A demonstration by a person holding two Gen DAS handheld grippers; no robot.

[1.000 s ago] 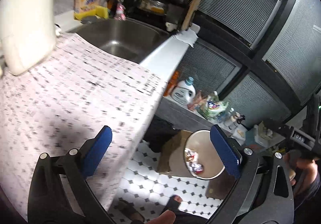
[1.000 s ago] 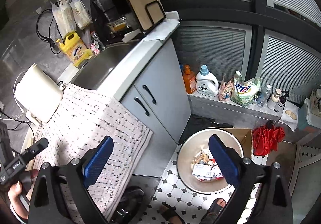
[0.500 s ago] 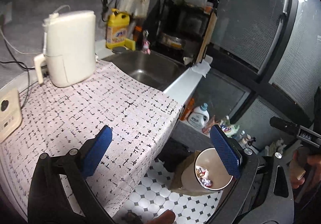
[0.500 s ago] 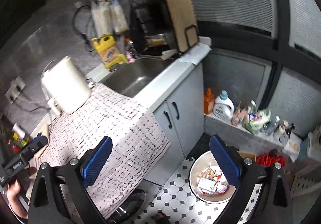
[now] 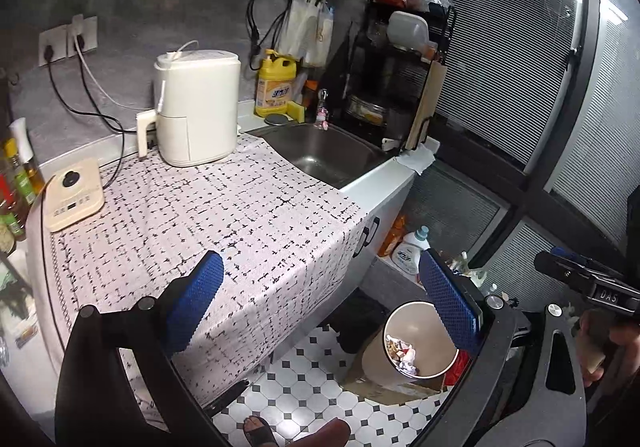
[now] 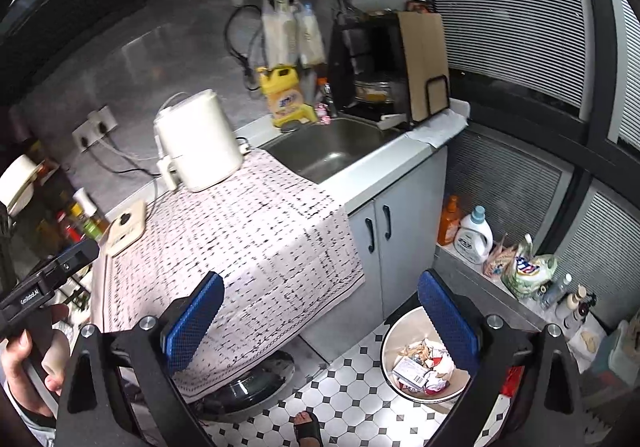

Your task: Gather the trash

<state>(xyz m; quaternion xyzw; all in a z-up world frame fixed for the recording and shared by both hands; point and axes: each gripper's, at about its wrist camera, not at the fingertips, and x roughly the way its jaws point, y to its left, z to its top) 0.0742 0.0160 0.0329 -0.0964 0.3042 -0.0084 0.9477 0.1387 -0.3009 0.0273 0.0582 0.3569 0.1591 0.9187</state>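
Both grippers are held up over the near edge of the counter with nothing in them. The left gripper (image 5: 320, 303) has its blue pads spread wide apart, and the right gripper (image 6: 320, 317) is just as wide open and just as bare.

The trash (image 6: 422, 365) lies down on the floor to the right: crumpled paper, wrappers and a small printed box, all lying inside a round tan bin (image 6: 390, 331). The bin stands on the black-and-white tiled floor (image 6: 360, 407), near the foot of the grey cabinet (image 6: 404, 231) below the sink. In the left wrist view the same bin (image 5: 416, 323) shows just beside the right-hand pad, with the paper scraps (image 5: 404, 353) low inside it.

A black-flecked white cloth (image 5: 208, 223) covers the counter and hangs over its near edge. At its far side stands a cream appliance (image 5: 196, 107), with a flat cream control unit (image 5: 74, 193) off to the left. To the right is the steel sink (image 5: 328, 155), a yellow detergent jug (image 5: 276, 87) behind it and a dark dish rack (image 5: 400, 67) farther right. A white detergent bottle (image 6: 474, 235) stands on the low ledge by the window.
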